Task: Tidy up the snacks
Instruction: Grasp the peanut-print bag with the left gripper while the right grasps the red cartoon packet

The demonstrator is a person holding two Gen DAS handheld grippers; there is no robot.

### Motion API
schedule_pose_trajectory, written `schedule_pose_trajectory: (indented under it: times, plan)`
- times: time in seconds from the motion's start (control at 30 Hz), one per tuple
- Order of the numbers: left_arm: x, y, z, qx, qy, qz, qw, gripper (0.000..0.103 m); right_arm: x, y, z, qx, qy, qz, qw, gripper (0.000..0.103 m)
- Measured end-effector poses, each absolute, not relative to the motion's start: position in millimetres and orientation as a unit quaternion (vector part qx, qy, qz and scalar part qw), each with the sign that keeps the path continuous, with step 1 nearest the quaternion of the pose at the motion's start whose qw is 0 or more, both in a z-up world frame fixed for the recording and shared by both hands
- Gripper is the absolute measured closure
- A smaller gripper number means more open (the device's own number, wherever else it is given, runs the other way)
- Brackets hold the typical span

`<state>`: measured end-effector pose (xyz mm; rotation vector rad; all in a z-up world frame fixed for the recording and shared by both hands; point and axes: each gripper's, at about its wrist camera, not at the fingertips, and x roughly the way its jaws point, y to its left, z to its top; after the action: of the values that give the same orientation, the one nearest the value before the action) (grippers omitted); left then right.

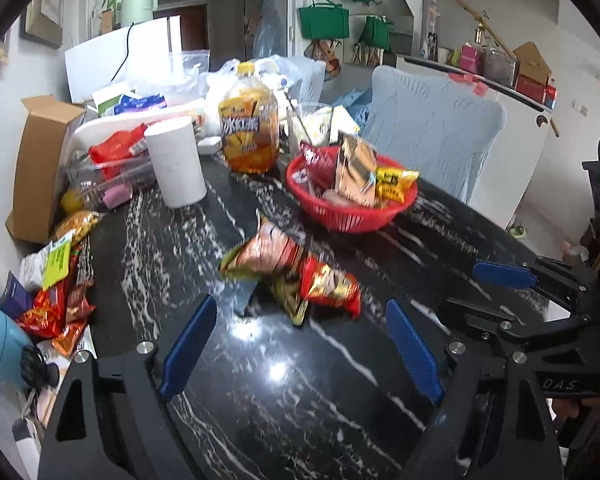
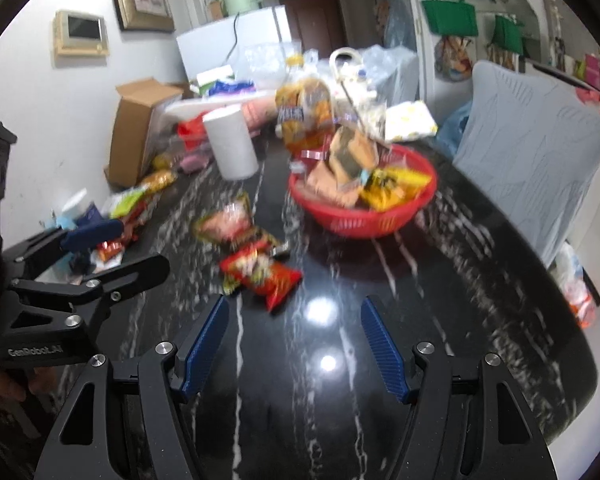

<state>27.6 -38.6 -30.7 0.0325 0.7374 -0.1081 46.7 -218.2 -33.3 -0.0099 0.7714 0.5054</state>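
Tilting down over the snack packets (image 1: 292, 276), both grippers' jaws gape wide apart, empty.

Left gripper (image 1: 300, 344): matte black frame, angular arms with triangular cut-outs. Fingers (image 1: 188, 346) faced with ribbed blue pads. Round silver screw heads at finger pivots. Right gripper (image 2: 296, 346): same build, black frame, blue ribbed fingers (image 2: 384, 350), silver screws. White lettering on side of each black body, "GenRobot.AI" on left one; right one's only partly legible. Handles bulky, black, partly out of frame.
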Motion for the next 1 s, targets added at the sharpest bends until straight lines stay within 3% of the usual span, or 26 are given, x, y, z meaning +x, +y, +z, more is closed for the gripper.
schedule_pose_trajectory:
  times: [0.27, 1.0]
  plan:
    - [30, -28, -49, 0.003, 0.387, -0.018, 0.922, 0.016, 48, -207, -60, -0.007, 0.404, 0.257, 0.878, 0.034]
    - [64, 5, -44, -0.028, 0.378, 0.016, 0.925, 0.016, 112, -160, -64, -0.086, 0.405, 0.319, 0.853, 0.034]
